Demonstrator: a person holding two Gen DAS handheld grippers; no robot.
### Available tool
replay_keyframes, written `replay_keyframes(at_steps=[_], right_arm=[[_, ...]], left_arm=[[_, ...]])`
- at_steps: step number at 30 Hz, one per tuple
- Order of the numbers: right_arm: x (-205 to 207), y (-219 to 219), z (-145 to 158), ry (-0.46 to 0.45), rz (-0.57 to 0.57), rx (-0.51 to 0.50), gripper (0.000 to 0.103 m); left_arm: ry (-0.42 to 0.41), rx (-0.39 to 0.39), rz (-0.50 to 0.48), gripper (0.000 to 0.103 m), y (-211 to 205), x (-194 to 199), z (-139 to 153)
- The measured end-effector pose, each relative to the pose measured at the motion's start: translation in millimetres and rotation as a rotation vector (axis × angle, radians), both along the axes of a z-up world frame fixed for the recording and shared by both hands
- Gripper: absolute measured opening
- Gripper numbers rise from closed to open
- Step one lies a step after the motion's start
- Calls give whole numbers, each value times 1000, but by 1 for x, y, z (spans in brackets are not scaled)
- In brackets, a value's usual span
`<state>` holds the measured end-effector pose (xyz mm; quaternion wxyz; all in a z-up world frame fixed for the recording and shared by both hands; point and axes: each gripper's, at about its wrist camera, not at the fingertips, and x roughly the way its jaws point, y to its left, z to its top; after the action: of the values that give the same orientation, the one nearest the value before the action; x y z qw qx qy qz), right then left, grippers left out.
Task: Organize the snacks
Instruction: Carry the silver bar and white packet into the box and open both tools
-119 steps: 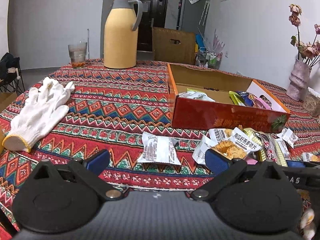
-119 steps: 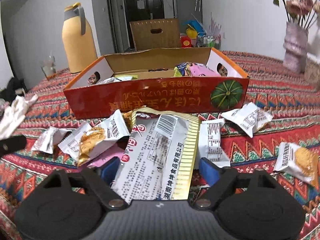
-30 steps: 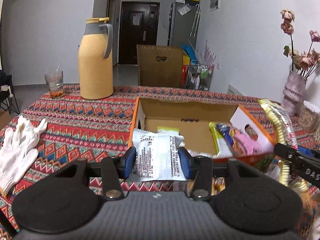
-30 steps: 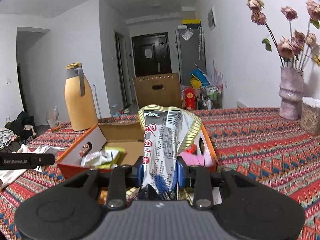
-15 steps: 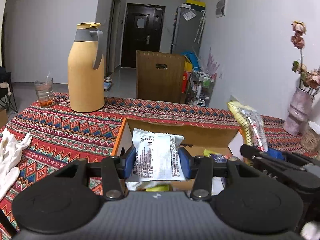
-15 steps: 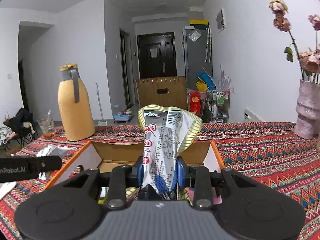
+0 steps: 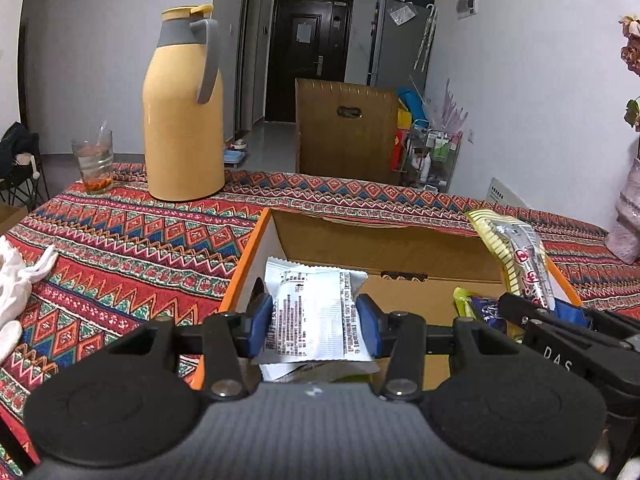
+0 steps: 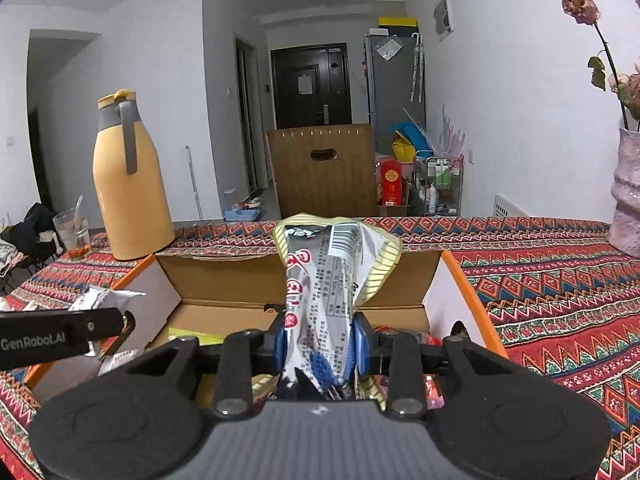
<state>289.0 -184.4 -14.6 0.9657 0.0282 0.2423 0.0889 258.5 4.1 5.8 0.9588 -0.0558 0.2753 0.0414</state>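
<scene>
A small white snack pack [image 7: 316, 316] is pinched between the pads of the left gripper [image 7: 316, 320], and it is held flat just above the left end of the cardboard box [image 7: 376, 248]. A long silver and yellow snack bag [image 8: 320, 292] is squeezed by the right gripper [image 8: 320, 344], with its long side pointing up and away, over the right end. The box lies right under both grippers, so only a letting go seems needed. Some green, blue and white packs are already seen inside it.
</scene>
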Motion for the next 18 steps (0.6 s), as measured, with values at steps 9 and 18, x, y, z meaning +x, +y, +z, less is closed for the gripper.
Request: replay_keyframes(at_steps=[9, 18], right_arm=[[-5, 0, 3, 2, 1, 7, 60], [-15, -8, 11, -22, -45, 28, 103]], left_arm=[[-36, -16, 7, 75, 2, -11, 3], [-72, -51, 63, 103, 11, -21, 14]])
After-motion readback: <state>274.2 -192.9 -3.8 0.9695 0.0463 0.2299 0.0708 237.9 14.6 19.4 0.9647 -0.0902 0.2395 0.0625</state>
